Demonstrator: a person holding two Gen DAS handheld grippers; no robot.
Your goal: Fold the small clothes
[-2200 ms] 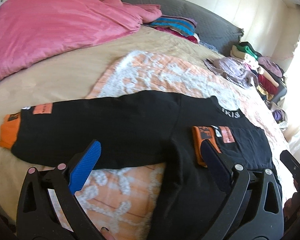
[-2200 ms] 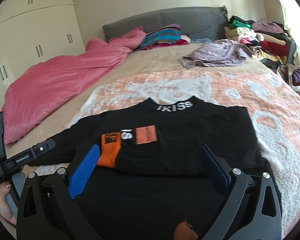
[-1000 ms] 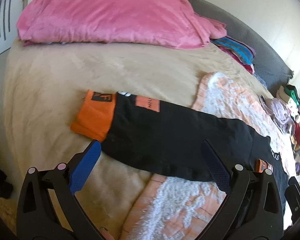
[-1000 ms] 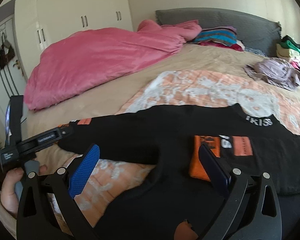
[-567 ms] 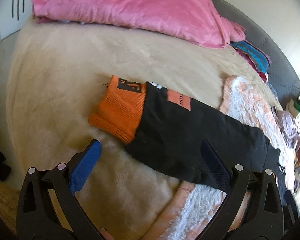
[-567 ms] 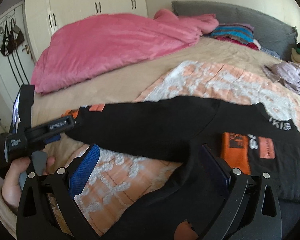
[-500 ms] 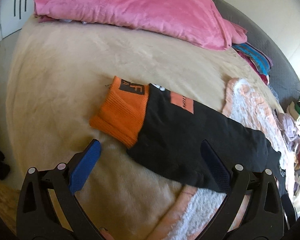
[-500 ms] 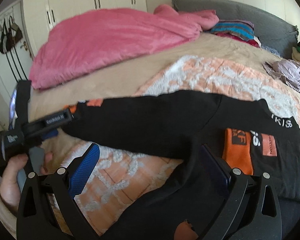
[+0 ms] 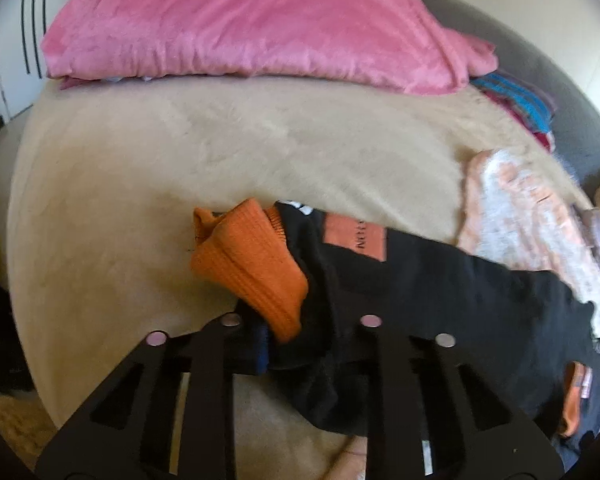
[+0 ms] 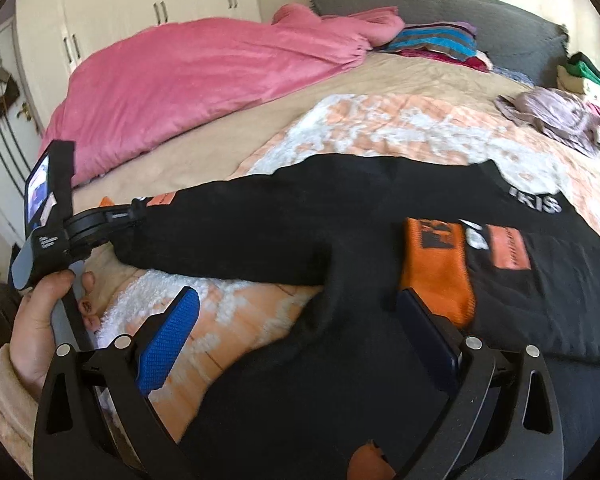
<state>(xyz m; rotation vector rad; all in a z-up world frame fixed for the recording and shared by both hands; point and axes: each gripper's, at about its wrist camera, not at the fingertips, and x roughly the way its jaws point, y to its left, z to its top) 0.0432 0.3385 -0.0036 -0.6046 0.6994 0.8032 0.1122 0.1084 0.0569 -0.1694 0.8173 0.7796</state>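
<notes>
Since half a second ago my left hand-held gripper (image 9: 296,340) has closed: its jaws, then wide apart over the sleeve, are now pinched shut on the sleeve end of the black sweatshirt (image 10: 340,216), and the orange cuff (image 9: 256,268) has bunched up and lifted at 12 o'clock from the jaws. My right hand-held gripper (image 10: 300,328) is wide open and holds nothing, hovering over the body of the garment.

The beige bed cover (image 9: 220,148) lies bare from 9 to 1 o'clock of the held cuff, giving open room up to the pink duvet (image 9: 252,20) heaped along the far edge. At 3 o'clock the peach and white blanket (image 10: 400,128) lies under the sweatshirt.

In the right wrist view the sweatshirt is spread flat on the bed, one sleeve stretched out toward 9 o'clock to my left hand (image 10: 40,320), the other folded across the chest with its orange cuff at 3 o'clock. White letters on the collar (image 10: 536,202) read "IKIS" as far as they show. An orange patch (image 9: 354,236) on the held sleeve carries small dark writing too blurred to read.
</notes>
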